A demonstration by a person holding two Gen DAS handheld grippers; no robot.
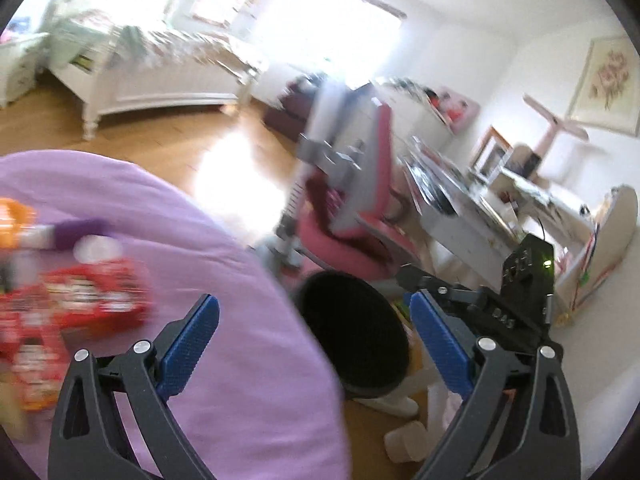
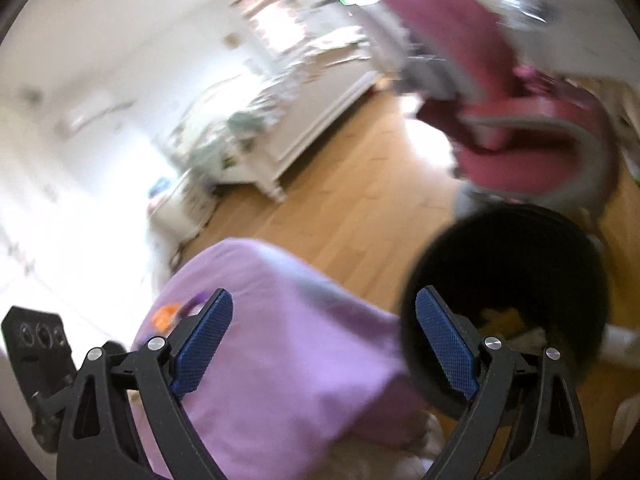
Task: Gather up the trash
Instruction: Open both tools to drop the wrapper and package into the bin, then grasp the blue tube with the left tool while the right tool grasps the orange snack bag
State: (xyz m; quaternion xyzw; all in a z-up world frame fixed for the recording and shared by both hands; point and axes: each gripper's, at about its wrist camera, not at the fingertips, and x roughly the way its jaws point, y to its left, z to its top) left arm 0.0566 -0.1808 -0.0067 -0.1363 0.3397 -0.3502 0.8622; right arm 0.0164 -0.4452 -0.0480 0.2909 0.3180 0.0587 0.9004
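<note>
Both views are blurred by motion. A table with a purple cloth (image 1: 224, 280) holds red snack wrappers (image 1: 80, 304) and an orange and purple piece (image 1: 24, 224) at its left. A black round trash bin (image 1: 356, 332) stands on the floor just right of the table. My left gripper (image 1: 314, 320) is open and empty above the table's edge and the bin. In the right wrist view the purple cloth (image 2: 288, 360) and the bin (image 2: 516, 280) with some trash inside show again. My right gripper (image 2: 324, 320) is open and empty above them. The orange piece (image 2: 166, 316) lies by its left finger.
A pink desk chair (image 1: 360, 208) stands behind the bin, by a cluttered white desk (image 1: 480, 208). A white bed (image 1: 152, 76) stands at the far side of the wooden floor (image 1: 160, 152). White cups (image 1: 404, 440) lie on the floor below the bin.
</note>
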